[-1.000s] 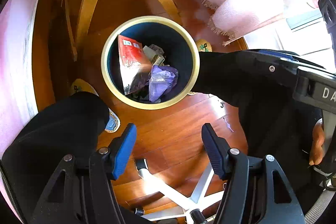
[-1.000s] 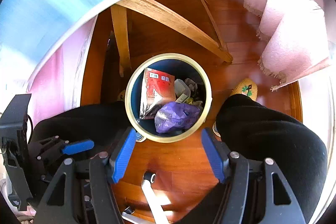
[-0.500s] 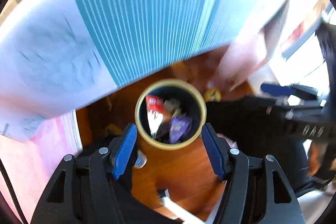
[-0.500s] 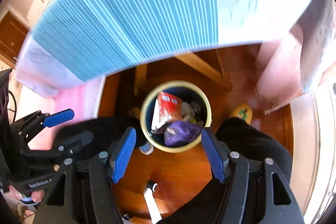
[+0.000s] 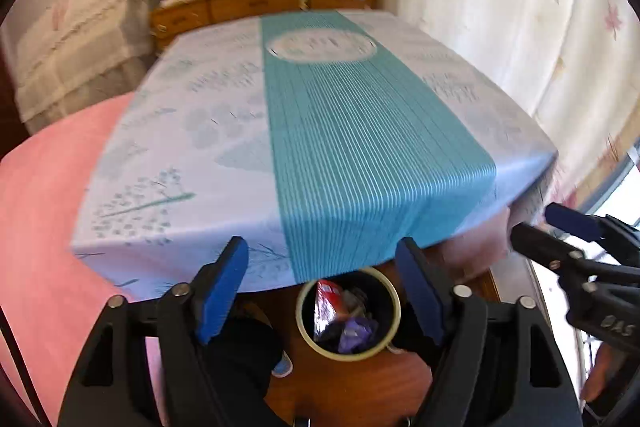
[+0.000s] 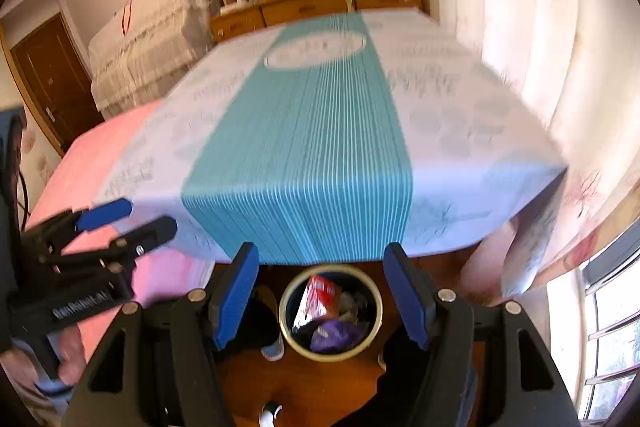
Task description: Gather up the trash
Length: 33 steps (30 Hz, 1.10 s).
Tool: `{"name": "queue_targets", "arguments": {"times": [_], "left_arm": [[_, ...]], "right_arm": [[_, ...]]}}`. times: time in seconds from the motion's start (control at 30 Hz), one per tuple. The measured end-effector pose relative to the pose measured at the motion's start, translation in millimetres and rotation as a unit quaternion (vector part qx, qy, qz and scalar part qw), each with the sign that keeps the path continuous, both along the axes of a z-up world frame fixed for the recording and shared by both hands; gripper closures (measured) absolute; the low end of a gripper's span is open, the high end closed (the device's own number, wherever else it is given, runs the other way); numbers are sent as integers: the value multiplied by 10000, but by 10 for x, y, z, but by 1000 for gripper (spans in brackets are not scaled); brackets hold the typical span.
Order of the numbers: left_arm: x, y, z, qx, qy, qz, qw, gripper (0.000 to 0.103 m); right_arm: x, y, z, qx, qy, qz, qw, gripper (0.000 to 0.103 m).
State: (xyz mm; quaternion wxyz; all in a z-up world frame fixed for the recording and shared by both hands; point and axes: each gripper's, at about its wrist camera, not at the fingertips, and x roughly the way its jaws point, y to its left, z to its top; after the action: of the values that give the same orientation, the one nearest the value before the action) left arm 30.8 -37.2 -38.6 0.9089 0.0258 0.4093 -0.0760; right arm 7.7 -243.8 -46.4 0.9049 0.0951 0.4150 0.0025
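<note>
The bench (image 5: 360, 131), under a striped cloth, is seen bare of litter. The trash bin (image 6: 330, 315) is kept on the floor below its near edge, already holding wrappers. The left hand-held gripper (image 5: 324, 291), whose jaws have just been opening, and the right hand-held gripper (image 6: 320, 291) are held agape and empty, apparently ready for more.

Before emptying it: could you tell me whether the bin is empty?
No: the bin holds a red packet and a purple bag.

The left gripper (image 5: 322, 287) is pointing downward at the bottom of its frame, its jaws having just been opening with nothing between them. The right gripper (image 6: 320, 293) is likewise gaping, empty.
</note>
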Motion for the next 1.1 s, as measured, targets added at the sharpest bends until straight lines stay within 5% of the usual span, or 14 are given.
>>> {"name": "queue_targets", "arguments": {"times": [0.57, 1.1], "left_arm": [[-194, 82, 31, -337, -15, 846, 9958, 26], [-228, 54, -7, -261, -44, 920, 9954, 26]], "right_arm": [[-126, 302, 116, -278, -280, -13, 9992, 37], [-143, 329, 137, -306, -366, -24, 9989, 37]]}}
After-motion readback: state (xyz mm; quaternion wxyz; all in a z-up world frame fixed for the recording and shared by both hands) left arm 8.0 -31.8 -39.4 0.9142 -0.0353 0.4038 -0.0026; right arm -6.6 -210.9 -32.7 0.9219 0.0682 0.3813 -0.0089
